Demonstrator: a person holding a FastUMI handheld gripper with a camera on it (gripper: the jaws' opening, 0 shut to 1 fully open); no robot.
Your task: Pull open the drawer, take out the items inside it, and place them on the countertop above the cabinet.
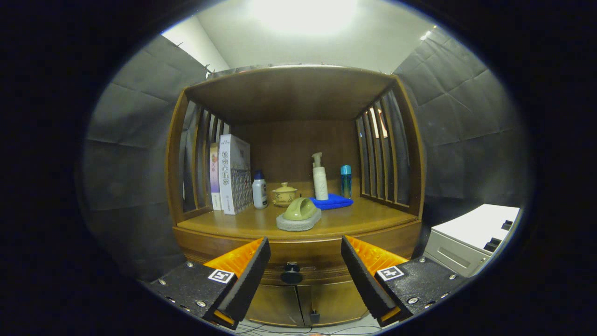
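The gripper (305, 261) is held with its two fingers spread wide apart, and nothing is clasped between them. Between the fingers, just beyond their tips, a small dark round knob (291, 272) is seen on the closed wooden drawer (303, 261) of a brown wooden cabinet (298, 247); the knob is not touched by either finger. Below the drawer two cupboard doors (298, 303) are shut. Above the drawer lies the table (364, 217), the cabinet's wooden top, roofed and walled with slatted sides. Near its front edge a green-handled scrubbing pad on a grey sponge base (300, 214) is set. Behind it a small yellow lidded ceramic cup (284, 194) stands, with a white bottle with a blue cap (259, 189) just beside it and upright books (231, 173) against the left slats. To the right, a white pump bottle (320, 177) rests on a folded blue cloth (332, 201), and a teal slender bottle (345, 181), possibly a spray can, stands near it. A white cabinet (471, 238) stands off to the right.
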